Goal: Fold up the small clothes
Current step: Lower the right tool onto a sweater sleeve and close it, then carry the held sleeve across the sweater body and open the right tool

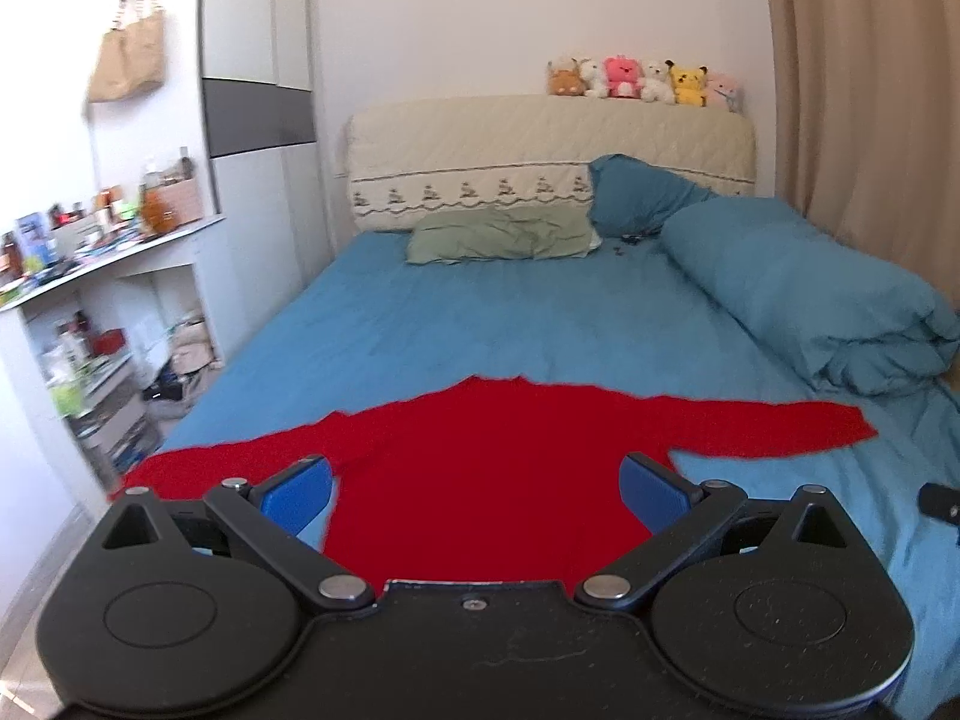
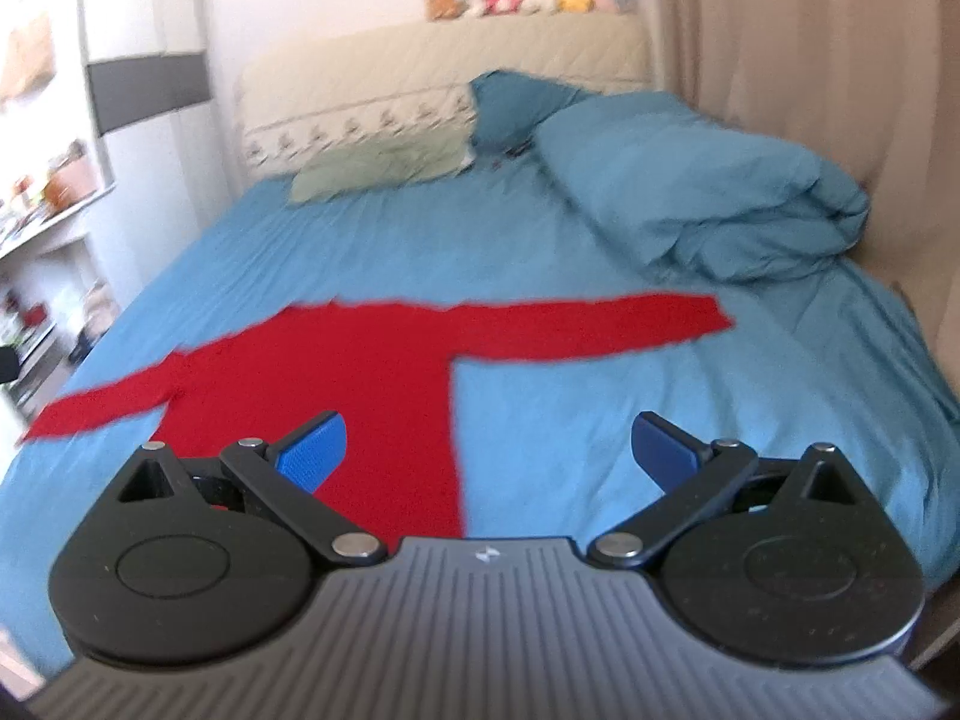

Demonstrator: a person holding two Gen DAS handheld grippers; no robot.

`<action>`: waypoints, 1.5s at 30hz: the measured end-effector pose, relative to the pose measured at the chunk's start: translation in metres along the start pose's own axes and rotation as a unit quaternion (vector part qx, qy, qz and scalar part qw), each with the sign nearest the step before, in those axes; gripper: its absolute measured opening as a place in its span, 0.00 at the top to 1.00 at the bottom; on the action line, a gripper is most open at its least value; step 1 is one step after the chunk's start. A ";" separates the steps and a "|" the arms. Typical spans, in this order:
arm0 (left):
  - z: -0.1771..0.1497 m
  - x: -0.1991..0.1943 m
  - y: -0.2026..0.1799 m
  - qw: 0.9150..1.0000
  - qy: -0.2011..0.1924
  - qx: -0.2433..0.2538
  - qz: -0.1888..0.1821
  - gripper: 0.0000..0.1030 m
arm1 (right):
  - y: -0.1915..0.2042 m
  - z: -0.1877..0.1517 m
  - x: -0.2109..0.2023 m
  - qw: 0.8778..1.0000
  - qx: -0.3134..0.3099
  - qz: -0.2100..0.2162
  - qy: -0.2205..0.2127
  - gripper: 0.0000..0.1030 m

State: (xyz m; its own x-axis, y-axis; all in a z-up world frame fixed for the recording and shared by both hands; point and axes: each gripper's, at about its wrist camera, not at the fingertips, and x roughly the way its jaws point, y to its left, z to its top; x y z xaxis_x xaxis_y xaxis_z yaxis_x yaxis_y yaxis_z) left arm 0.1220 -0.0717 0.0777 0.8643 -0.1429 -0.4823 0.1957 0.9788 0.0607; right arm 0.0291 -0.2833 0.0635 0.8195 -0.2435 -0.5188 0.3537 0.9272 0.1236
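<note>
The red long-sleeved knit sweater [image 1: 480, 480] lies flat on the blue-sheeted bed [image 1: 480, 324], sleeves toward 9 and 3 o'clock, ready for folding; left gripper [image 1: 477, 495] and right gripper [image 2: 489, 450] hover with jaws spread.

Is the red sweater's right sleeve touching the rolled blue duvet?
Apart. In the right wrist view, the sleeve ends on the sheet, with a strip of sheet between it and the duvet.

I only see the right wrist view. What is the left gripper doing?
Observer: The left gripper is open and empty, pointed over the body of the red sweater.
Operator: Where does the left sleeve end?
Observer: The left sleeve reaches the left edge of the sheet; the gripper hides its cuff.
Operator: Anything loose on the bed?
Observer: Small dark items lie beside the green pillow, well away from the sweater.
</note>
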 end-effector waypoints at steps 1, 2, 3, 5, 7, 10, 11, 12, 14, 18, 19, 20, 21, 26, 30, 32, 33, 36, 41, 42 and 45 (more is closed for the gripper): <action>0.007 0.016 -0.005 1.000 0.002 0.002 -0.003 0.00 | -0.008 0.006 0.012 1.000 0.005 0.000 -0.008 0.00; 0.014 0.033 -0.011 1.000 0.005 0.003 -0.007 0.00 | -0.018 0.012 0.025 1.000 0.007 -0.003 -0.014 0.00; 0.019 0.049 -0.016 1.000 0.009 0.004 -0.011 0.00 | -0.028 0.017 0.042 1.000 0.008 -0.012 -0.017 0.00; 0.028 0.089 -0.027 0.999 0.024 0.003 -0.023 0.00 | -0.047 0.025 0.075 0.999 0.017 -0.025 -0.025 0.00; 0.034 0.124 -0.036 0.999 0.031 0.001 -0.030 0.00 | -0.070 0.030 0.115 0.999 0.029 -0.038 -0.025 0.00; 0.040 0.187 -0.056 0.998 0.047 0.008 -0.037 0.00 | -0.103 0.031 0.179 0.997 0.054 -0.060 -0.022 0.00; 0.040 0.207 -0.062 0.998 0.051 0.008 -0.041 0.00 | -0.114 0.030 0.201 0.996 0.060 -0.067 -0.022 0.00; 0.040 0.227 -0.067 0.997 0.056 0.004 -0.043 0.00 | -0.125 0.029 0.225 0.995 0.069 -0.074 -0.020 0.00; 0.037 0.272 -0.076 0.996 0.075 -0.013 -0.051 0.00 | -0.145 0.025 0.269 0.992 0.089 -0.089 -0.021 0.00; 0.030 0.350 -0.094 0.990 0.111 -0.043 -0.070 0.00 | -0.189 0.014 0.351 0.982 0.142 -0.120 -0.007 0.00; 0.027 0.365 -0.099 0.989 0.121 -0.043 -0.073 0.00 | -0.199 0.011 0.367 0.980 0.156 -0.126 -0.006 0.00; 0.025 0.377 -0.104 0.988 0.130 -0.041 -0.074 0.00 | -0.209 0.009 0.382 0.976 0.173 -0.132 -0.006 0.00; 0.022 0.390 -0.110 0.986 0.142 -0.037 -0.074 0.00 | -0.216 0.009 0.391 0.973 0.185 -0.135 -0.004 0.00; 0.009 0.435 -0.132 0.981 0.182 -0.019 -0.068 0.00 | -0.241 0.008 0.440 0.962 0.229 -0.148 0.032 0.18; 0.000 0.466 -0.139 0.976 0.208 -0.022 -0.057 0.00 | -0.248 0.008 0.465 0.956 0.234 -0.171 0.055 0.26; -0.003 0.480 -0.138 0.972 0.225 -0.031 -0.062 0.00 | -0.249 0.010 0.471 0.953 0.239 -0.176 0.057 0.28; -0.004 0.486 -0.137 0.969 0.236 -0.031 -0.061 0.00 | -0.248 0.012 0.475 0.954 0.231 -0.181 0.061 0.30; -0.006 0.500 -0.136 0.965 0.261 -0.021 -0.035 0.00 | -0.244 0.018 0.482 0.956 0.210 -0.193 0.072 0.40; -0.007 0.525 -0.137 0.958 0.284 -0.020 -0.026 0.00 | -0.241 0.030 0.490 0.954 0.210 -0.192 0.089 0.71; -0.007 0.526 -0.137 0.957 0.288 -0.019 -0.026 0.00 | -0.238 0.033 0.492 0.955 0.206 -0.195 0.092 0.76; -0.006 0.531 -0.139 0.954 0.299 -0.009 -0.026 0.00 | -0.227 0.043 0.492 0.955 0.190 -0.204 0.099 0.79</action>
State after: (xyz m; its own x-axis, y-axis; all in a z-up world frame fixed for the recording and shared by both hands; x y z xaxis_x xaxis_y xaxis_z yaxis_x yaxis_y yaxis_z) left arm 0.5509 -0.2827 -0.1926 0.4338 -0.0879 -0.8967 0.2183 0.9758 0.0100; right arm 0.3718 -0.6260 -0.1836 0.4902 -0.4699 -0.7341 0.7946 0.5871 0.1548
